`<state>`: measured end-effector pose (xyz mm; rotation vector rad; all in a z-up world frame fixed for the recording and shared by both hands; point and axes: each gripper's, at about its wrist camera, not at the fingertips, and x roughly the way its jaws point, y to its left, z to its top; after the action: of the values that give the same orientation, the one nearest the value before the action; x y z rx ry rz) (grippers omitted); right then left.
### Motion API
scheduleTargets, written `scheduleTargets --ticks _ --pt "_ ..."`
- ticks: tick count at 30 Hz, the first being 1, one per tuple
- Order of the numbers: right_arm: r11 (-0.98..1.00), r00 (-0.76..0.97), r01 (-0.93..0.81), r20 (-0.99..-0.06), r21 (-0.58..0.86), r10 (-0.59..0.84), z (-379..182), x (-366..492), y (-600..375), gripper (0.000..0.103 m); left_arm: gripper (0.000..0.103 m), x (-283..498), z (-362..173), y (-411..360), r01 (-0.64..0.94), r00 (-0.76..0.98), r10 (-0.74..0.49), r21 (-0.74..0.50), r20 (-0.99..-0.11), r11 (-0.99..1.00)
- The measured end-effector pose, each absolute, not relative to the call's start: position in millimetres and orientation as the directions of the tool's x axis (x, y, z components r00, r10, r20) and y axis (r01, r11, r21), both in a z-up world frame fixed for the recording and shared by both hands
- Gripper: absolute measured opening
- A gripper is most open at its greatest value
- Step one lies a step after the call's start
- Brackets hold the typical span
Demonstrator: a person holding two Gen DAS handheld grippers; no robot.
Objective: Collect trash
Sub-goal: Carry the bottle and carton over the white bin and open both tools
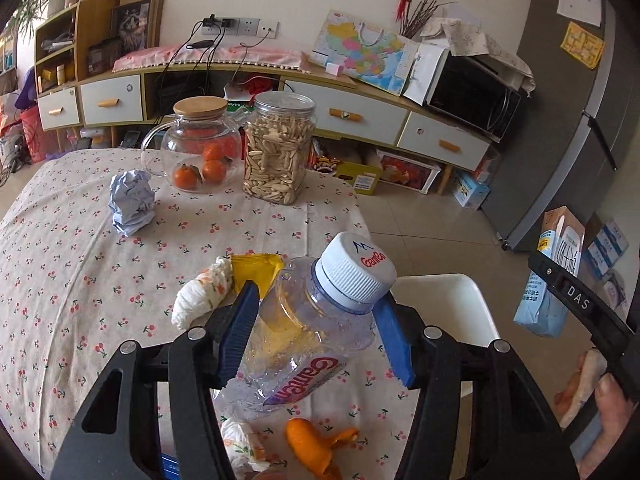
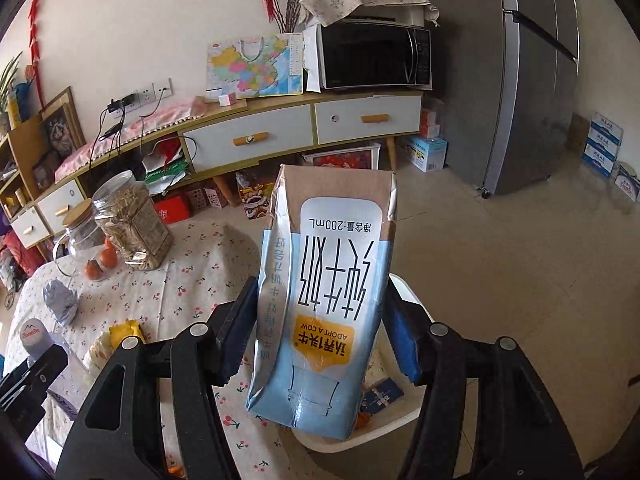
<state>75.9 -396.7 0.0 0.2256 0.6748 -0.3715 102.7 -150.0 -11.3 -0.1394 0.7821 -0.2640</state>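
My left gripper (image 1: 316,312) is shut on a crushed clear plastic bottle (image 1: 304,336) with a white cap, held above the table. My right gripper (image 2: 320,312) is shut on a light-blue milk carton (image 2: 324,300), held upside down over a white bin (image 2: 404,408) beside the table; the carton also shows in the left wrist view (image 1: 548,280). On the flowered tablecloth (image 1: 80,280) lie a crumpled blue paper ball (image 1: 130,202), a crumpled tissue (image 1: 204,296), a yellow wrapper (image 1: 256,270), orange peel (image 1: 316,446) and another tissue (image 1: 240,444).
A glass teapot with oranges (image 1: 200,148) and a jar of seeds (image 1: 278,148) stand at the table's far side. The white bin (image 1: 444,304) sits past the table's right edge. A sideboard (image 1: 360,112), microwave (image 1: 472,96) and fridge (image 1: 568,120) line the back.
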Motion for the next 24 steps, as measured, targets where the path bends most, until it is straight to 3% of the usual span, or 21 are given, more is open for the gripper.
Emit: scheduleTargets --ticks 7,12,24 --pt "0.881 0.723 0.451 -0.638 0.143 -0.266 8.2 64.0 -422.5 0.087 0.056 104.9 -2.2 -198.7 0.253 0.670 -0.333 -0.218 -0.663 0.943" --pt "0.817 0.710 0.551 -0.610 0.170 -0.352 15.3 48.4 -447.4 0.094 0.056 108.1 2.5 -223.0 0.287 0.660 -0.353 -0.212 -0.663 0.934" --pt "0.673 0.668 0.692 -0.585 0.261 -0.459 22.3 9.9 -508.9 0.096 0.056 106.0 -4.3 -315.5 0.430 0.581 -0.431 -0.188 -0.691 0.883"
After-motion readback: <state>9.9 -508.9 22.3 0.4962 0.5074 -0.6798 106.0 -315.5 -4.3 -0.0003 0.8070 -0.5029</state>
